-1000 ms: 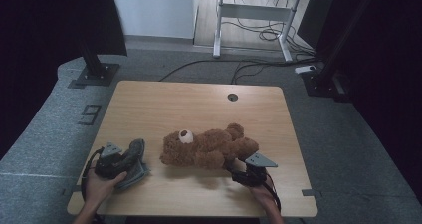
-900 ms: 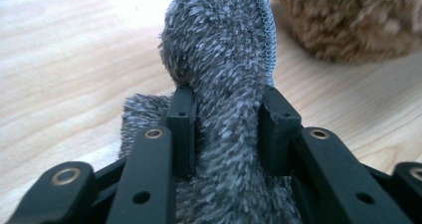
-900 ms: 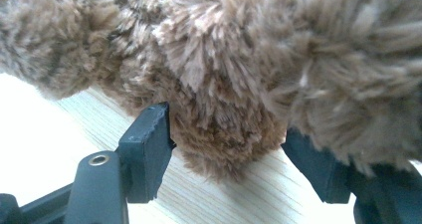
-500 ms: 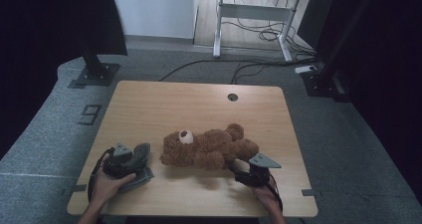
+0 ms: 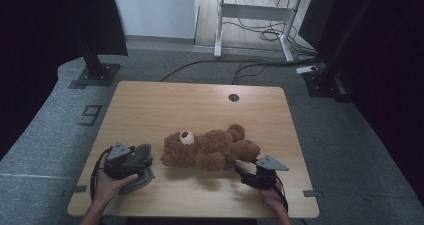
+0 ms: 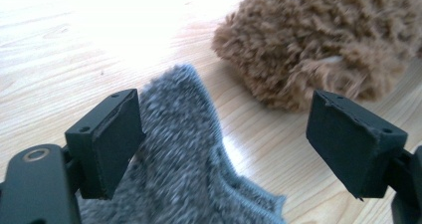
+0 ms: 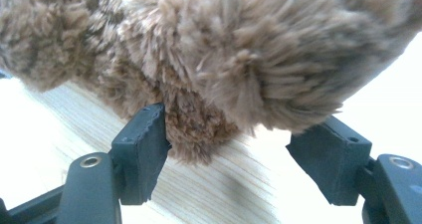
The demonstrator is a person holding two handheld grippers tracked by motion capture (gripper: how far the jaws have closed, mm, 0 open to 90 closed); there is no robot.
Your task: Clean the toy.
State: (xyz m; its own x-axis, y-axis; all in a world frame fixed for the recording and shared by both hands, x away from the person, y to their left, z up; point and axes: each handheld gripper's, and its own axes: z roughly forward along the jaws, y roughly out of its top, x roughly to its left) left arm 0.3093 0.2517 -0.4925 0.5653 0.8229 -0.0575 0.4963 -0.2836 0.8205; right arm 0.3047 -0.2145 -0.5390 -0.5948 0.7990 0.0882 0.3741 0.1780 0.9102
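Note:
A brown teddy bear lies on its side on the wooden table, with its head to the left. My left gripper sits just left of the head, over a grey fuzzy cloth. In the left gripper view its jaws have just been opening. They now stand wide apart, and the cloth lies slack between them, brushing one pad. My right gripper is at the bear's rear. Its jaws have also been opening and now flank a furry leg without pressing on it.
The table has a cable hole near its far edge. Bare wood stretches behind the bear. Beyond the table are a desk frame, floor cables and dark stands at both sides.
The left gripper's jaws have spread, and the grey cloth now lies slack under them. The right gripper's jaws stand a little wider around the bear's leg. Both hands have hardly shifted.

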